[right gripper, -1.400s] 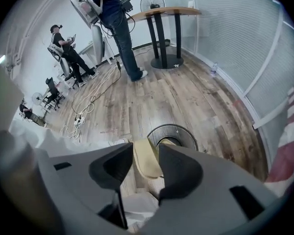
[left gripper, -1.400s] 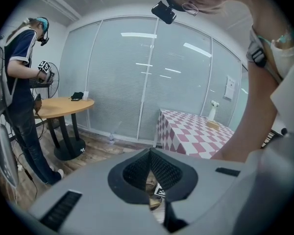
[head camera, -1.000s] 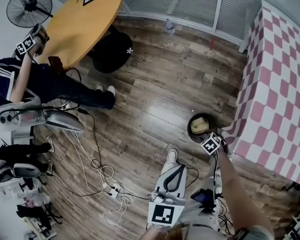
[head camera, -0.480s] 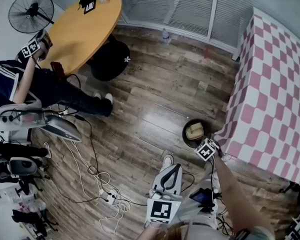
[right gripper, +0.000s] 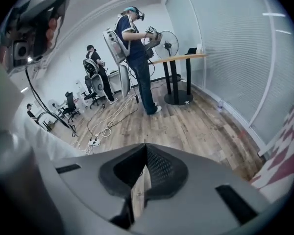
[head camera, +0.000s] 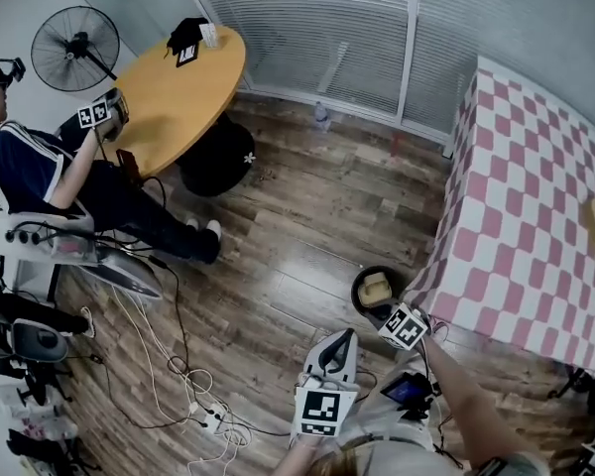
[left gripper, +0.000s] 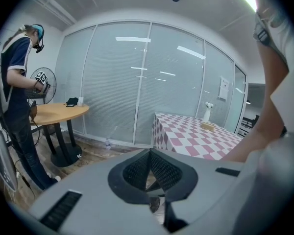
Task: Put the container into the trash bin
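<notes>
Head view: the beige boxy container (head camera: 375,289) lies inside the dark round trash bin (head camera: 357,297) on the wooden floor (head camera: 307,196), so the drop looks done and only pulling away seems left. The right gripper (head camera: 391,312) hangs at the bin's 5 o'clock. The left gripper (head camera: 343,337) points toward 12 o'clock.

Left gripper view: its jaws are pressed together and empty.

Right gripper view: its jaws are also pressed together on nothing, angled down at the floor.

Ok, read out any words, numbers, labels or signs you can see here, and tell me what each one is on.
Nothing here can be quoted as text.
Nearest marker cube: black-and-white square pattern only, no letters.
Second marker cube: the same kind of pattern, no letters.
Sheet on the glass wall: too small to read.
White mark on the round table's black base: a flower-like symbol, not words.
</notes>
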The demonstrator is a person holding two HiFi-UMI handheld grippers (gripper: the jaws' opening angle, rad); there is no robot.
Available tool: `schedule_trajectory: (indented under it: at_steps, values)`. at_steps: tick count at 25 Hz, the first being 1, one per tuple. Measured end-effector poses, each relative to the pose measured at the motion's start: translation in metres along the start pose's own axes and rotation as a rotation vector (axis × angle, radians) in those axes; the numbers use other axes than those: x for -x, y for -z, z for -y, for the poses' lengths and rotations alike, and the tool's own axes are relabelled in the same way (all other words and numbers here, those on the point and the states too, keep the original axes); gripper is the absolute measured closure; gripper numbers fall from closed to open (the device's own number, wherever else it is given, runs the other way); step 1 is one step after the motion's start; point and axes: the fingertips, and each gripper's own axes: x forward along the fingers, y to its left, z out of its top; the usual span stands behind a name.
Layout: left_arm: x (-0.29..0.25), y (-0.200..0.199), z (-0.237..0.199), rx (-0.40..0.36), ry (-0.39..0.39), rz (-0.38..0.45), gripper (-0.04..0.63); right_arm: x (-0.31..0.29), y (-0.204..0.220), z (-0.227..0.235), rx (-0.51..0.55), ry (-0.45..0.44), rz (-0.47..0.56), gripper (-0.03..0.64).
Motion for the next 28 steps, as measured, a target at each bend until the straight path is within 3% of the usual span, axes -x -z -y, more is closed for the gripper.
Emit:
schedule_trajectory:
  at_steps: [18, 23, 28]
  values:
    - [0.018, -0.03, 0.005, -0.031, 0.018, 0.085, 0.589, 0.136, -0.102, -0.032, 0.081, 0.128, 0.294, 0.624]
    - [0.012, -0.039, 0.01, -0.045, 0.044, 0.122, 0.589, 0.167, -0.122, -0.036, 0.195, 0.199, 0.322, 0.624]
    - [0.014, -0.053, 0.012, -0.056, 0.053, 0.145, 0.589, 0.198, -0.157, -0.048, 0.235, 0.235, 0.412, 0.624]
